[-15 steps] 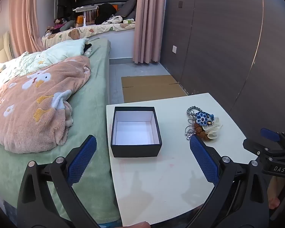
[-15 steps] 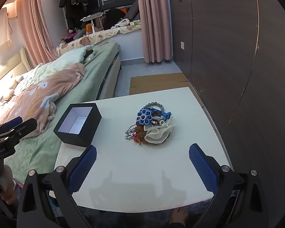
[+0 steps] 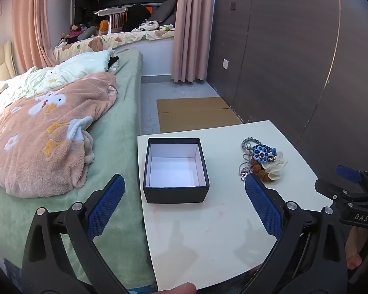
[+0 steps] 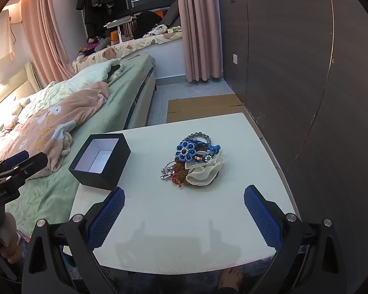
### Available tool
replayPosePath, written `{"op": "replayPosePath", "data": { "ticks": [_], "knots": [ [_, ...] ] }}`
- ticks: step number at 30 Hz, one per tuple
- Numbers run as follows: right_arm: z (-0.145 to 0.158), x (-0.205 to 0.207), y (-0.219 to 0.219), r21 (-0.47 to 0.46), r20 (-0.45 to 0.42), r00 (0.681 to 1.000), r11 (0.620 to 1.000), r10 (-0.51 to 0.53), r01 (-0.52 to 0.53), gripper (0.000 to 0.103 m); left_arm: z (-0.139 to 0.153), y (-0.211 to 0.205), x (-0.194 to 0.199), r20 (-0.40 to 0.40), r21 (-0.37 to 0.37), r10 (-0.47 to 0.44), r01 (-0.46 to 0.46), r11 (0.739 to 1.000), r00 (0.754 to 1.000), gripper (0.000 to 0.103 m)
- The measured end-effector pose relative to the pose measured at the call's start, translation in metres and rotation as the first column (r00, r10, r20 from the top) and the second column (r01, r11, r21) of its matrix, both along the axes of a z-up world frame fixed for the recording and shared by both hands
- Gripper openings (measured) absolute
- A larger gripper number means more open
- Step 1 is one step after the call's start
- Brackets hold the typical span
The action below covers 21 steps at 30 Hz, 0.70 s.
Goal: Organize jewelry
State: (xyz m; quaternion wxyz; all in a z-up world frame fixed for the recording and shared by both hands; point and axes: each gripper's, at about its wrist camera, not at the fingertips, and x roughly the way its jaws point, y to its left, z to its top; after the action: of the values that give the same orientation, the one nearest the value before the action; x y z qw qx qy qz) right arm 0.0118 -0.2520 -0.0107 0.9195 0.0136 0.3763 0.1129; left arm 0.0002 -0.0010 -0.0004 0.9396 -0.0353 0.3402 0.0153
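Two grippers: left gripper and right gripper, jaws apart, holding nothing
Box: mouth up, long axis running away from left camera
Jewelry: heaped on worktop
Writing: "DAS" on right gripper

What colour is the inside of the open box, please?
White inside the black box; the left wrist view shows it best.

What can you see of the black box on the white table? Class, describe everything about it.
The black box is a small rectangular, lidless container, seemingly cardboard, with matte black outer walls and a white lining. It is empty and stands upright and open on the white table, near the edge beside the bed. The jewelry pile lies apart from it. Neither open gripper touches it; only the table does.
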Motion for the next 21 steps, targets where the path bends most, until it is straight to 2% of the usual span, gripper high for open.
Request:
{"op": "replayPosePath", "data": {
  "ticks": [11, 21],
  "knots": [
    [0.002, 0.002, -0.004, 0.002, 0.004, 1.000, 1.000, -0.001, 0.001, 0.095, 0.000, 0.001, 0.000, 0.006, -0.029, -0.016, 0.016, 0.999, 1.000, 0.098],
    [0.007, -0.003, -0.005, -0.001, 0.015, 1.000, 1.000, -0.004, 0.004, 0.095, 0.000, -0.011, 0.002, 0.020, -0.017, -0.022, 0.022, 1.000, 1.000, 0.098]
  ]
}}
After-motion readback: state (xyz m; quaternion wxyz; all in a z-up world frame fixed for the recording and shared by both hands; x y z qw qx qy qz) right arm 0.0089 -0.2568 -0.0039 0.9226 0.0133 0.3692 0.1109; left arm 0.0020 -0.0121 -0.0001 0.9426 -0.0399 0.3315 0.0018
